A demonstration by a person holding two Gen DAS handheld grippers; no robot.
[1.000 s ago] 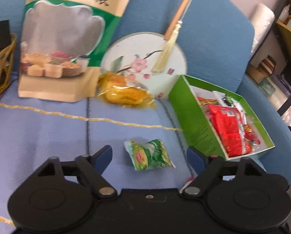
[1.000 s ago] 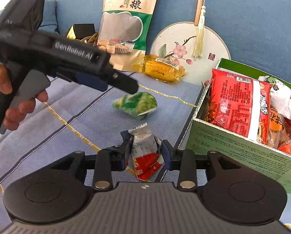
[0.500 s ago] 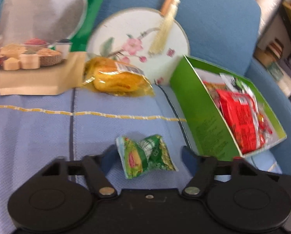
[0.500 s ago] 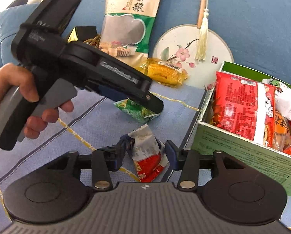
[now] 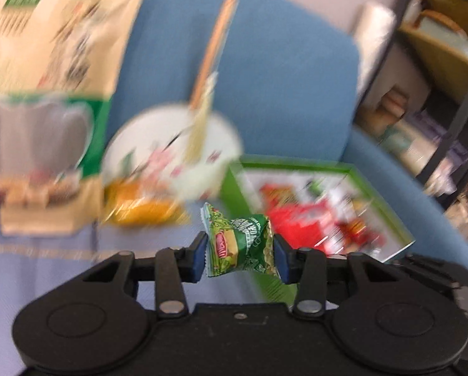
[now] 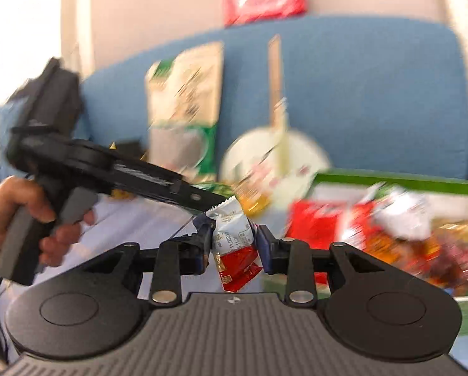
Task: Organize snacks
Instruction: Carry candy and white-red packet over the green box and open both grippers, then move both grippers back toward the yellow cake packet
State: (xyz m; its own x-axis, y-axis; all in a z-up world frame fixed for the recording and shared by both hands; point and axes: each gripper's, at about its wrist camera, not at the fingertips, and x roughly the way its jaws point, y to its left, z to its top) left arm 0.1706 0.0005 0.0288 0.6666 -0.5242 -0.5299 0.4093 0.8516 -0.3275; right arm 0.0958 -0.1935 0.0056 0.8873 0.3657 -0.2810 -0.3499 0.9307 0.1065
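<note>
Green crinkled snack packet [image 5: 238,244], pinched, lifted clear of sofa [image 5: 281,72].

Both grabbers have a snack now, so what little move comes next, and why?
Probably carry both over the green box and drop them in. The left gripper is closing on the green packet, the right gripper on the red and white packet, and other snacks already lie in that box.

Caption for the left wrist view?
Left tongs closing on a green snack packet, lifted before the green box.
</note>
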